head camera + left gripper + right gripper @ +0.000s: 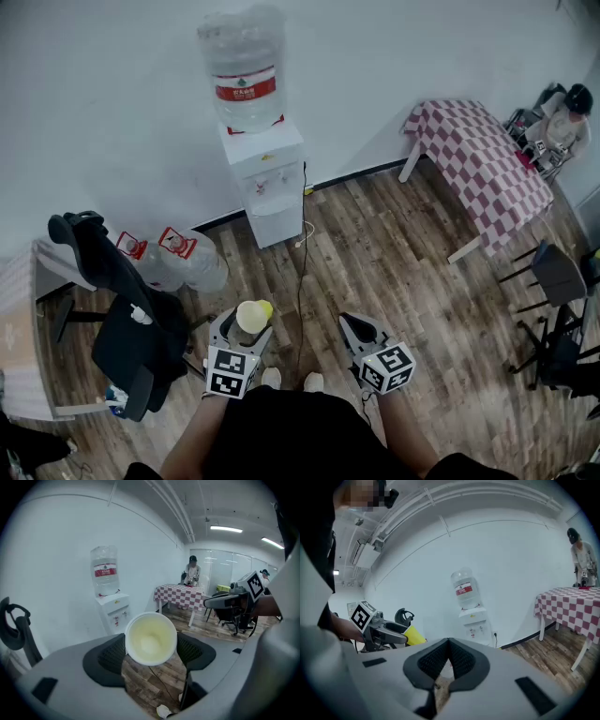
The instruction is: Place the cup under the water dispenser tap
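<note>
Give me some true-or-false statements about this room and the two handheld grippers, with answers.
1. The left gripper holds a yellow cup. True.
2. The cup stands under the water dispenser tap. False: it is in the left gripper, well away from the dispenser.
3. The right gripper carries a second cup. False: its jaws are together with nothing between them.
4. Two spare water bottles are on the floor beside the dispenser. True.
5. In the head view, the checked table is to the left of the dispenser. False: it is to the right.
</note>
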`<action>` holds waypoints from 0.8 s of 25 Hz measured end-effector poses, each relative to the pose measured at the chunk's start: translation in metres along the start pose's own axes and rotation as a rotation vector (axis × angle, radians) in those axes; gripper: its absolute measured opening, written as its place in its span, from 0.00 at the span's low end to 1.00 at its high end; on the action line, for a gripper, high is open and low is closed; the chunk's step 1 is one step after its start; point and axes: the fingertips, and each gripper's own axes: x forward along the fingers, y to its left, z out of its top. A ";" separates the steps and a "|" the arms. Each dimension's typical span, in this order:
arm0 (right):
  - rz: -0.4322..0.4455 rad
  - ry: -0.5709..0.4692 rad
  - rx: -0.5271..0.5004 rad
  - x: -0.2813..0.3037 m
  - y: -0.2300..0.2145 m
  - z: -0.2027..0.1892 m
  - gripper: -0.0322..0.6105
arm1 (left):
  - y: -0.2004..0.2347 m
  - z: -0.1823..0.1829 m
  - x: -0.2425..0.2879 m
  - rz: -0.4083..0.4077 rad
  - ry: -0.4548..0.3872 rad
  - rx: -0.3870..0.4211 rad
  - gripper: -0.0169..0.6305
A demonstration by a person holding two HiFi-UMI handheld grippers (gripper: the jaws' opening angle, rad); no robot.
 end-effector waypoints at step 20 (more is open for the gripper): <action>-0.091 0.003 0.008 0.007 0.068 -0.010 0.08 | 0.057 -0.028 -0.033 -0.060 -0.020 0.038 0.56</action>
